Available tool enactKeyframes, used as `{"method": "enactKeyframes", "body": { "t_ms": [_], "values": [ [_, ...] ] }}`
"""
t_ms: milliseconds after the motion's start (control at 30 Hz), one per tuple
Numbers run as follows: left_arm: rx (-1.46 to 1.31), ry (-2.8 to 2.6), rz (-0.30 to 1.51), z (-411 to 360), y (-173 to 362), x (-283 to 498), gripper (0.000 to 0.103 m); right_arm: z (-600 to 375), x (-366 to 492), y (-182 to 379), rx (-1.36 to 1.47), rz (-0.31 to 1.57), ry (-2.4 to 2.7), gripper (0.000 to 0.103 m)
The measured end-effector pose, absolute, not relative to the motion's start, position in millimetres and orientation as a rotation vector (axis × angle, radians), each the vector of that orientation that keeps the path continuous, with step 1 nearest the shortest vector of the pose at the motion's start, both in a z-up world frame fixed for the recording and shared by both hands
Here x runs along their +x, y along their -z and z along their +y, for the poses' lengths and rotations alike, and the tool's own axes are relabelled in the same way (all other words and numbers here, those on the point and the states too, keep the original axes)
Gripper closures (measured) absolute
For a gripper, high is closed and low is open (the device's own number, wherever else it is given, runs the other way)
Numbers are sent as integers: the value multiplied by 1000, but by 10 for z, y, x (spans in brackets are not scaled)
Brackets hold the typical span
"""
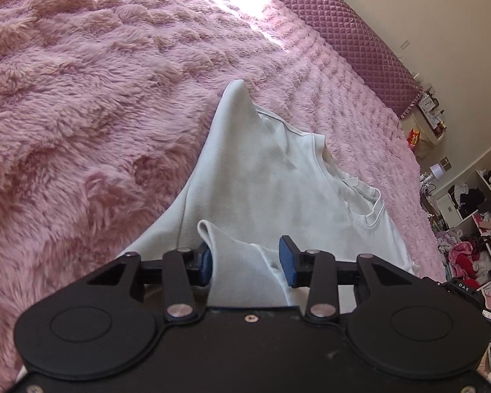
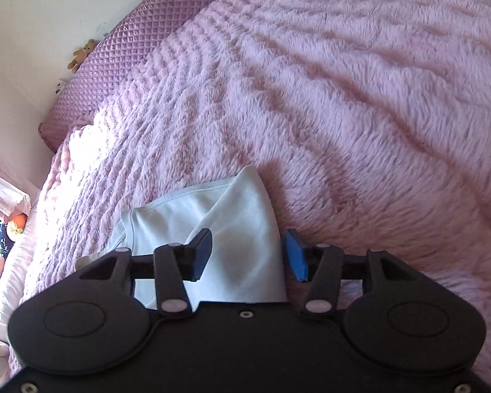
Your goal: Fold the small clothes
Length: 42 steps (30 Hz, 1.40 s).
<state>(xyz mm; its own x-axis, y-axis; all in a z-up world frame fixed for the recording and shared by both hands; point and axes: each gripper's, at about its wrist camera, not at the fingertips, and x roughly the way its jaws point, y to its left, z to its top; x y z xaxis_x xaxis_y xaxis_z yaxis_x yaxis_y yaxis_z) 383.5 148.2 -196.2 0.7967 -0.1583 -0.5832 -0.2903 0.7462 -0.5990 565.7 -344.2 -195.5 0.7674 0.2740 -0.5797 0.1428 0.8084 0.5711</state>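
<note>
Your white garment (image 1: 265,177) lay partly folded on the pink fluffy blanket (image 1: 81,98), near the quilted headboard (image 1: 343,32). Your left gripper (image 1: 248,262) stood partly open, a fold of the cloth between its blue pads (image 1: 289,263) but not pinched. Your right gripper (image 2: 250,255) stood wider open, the cloth lying loose beneath its jaws.

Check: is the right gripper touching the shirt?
Cannot tell. In the right wrist view the right gripper stands open astride the shirt; neither contact nor gap shows plainly.
</note>
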Motion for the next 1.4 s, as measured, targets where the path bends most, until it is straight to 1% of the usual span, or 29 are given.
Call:
{"method": "enactKeyframes", "body": {
  "t_ms": [33, 67, 100, 200, 300, 367, 433, 467, 500, 533, 567, 600, 633, 667, 700, 733, 767, 800, 833, 900, 967, 1000, 1033, 1067, 1100, 1200, 1233, 1333, 1400],
  "values": [
    [-716, -70, 660, 1452, 1936, 3840, 99, -3427, 5659, 1976, 638, 699, -82, 63],
    [-695, -67, 649, 1425, 1884, 3844, 99, -3409, 5662, 1977, 621, 689, -85, 76],
    [-671, -61, 630, 1397, 1820, 3846, 100, -3375, 5653, 1957, 575, 680, -71, 98],
    [-548, -25, 498, 1305, 1547, 3820, 100, -3396, 5552, 1893, 582, 589, -26, 99],
    [-483, -27, 450, 1286, 1524, 3965, 100, -3397, 5517, 1912, 572, 559, 40, 99],
    [-448, -74, 502, 1296, 1683, 4110, 100, -3403, 5542, 1985, 570, 593, 75, 99],
    [-482, -115, 641, 1369, 1996, 4264, 100, -3450, 5585, 2067, 590, 642, 86, 99],
    [-487, -107, 649, 1391, 2087, 4268, 99, -3485, 5563, 2059, 608, 640, 77, 98],
    [-473, -101, 630, 1395, 2118, 4235, 97, -3522, 5531, 2032, 627, 636, 59, 93],
    [-470, -95, 630, 1395, 2108, 4220, 97, -3569, 5471, 1988, 651, 638, 43, 83],
    [-478, -93, 632, 1403, 2078, 4205, 97, -3604, 5413, 1950, 666, 640, 24, 81],
    [-493, -93, 634, 1415, 2039, 4187, 93, -3642, 5296, 1908, 679, 640, -36, 74],
    [-502, -87, 639, 1424, 2003, 4172, 86, -3668, 5188, 1856, 673, 643, -77, 62],
    [-506, -85, 642, 1420, 1962, 4142, 80, -3684, 5085, 1811, 660, 648, -98, 55],
    [-504, -85, 644, 1415, 1921, 4109, 68, -3699, 4935, 1767, 639, 655, -132, 50],
    [-499, -85, 647, 1402, 1885, 4092, 62, -3700, 4807, 1735, 608, 662, -152, 50],
    [-499, -81, 651, 1392, 1857, 4047, 59, -3693, 4692, 1713, 569, 670, -165, 49],
    [-501, -79, 659, 1368, 1827, 3979, 54, -3681, 4606, 1710, 534, 683, -188, 48],
    [-509, -76, 666, 1359, 1816, 3937, 52, -3663, 4543, 1725, 496, 703, -205, 48],
    [-515, -66, 693, 1318, 1833, 3843, 52, -3619, 4468, 1787, 443, 725, -215, 48],
    [-485, -76, 717, 1275, 1891, 3852, 59, -3575, 4450, 1863, 433, 733, -218, 49],
    [-459, -88, 729, 1242, 1917, 3848, 70, -3552, 4456, 1894, 430, 736, -211, 63],
    [-438, -101, 741, 1233, 1929, 3864, 85, -3527, 4461, 1918, 409, 738, -179, 85],
    [-440, -108, 747, 1248, 1920, 3871, 92, -3510, 4469, 1914, 397, 735, -155, 89],
    [-464, -105, 748, 1289, 1881, 3864, 96, -3523, 4455, 1884, 416, 718, -146, 92],
    [-457, -97, 724, 1357, 1732, 3794, 99, -3540, 4329, 1732, 429, 649, -131, 97],
    [-442, -96, 729, 1369, 1720, 3778, 99, -3530, 4318, 1725, 424, 652, -128, 97],
    [-383, -121, 824, 1361, 1902, 3829, 100, -3492, 4361, 1869, 389, 720, -102, 97],
    [-346, -112, 828, 1340, 1997, 3838, 99, -3485, 4369, 1993, 366, 733, -77, 95]
  ]
}}
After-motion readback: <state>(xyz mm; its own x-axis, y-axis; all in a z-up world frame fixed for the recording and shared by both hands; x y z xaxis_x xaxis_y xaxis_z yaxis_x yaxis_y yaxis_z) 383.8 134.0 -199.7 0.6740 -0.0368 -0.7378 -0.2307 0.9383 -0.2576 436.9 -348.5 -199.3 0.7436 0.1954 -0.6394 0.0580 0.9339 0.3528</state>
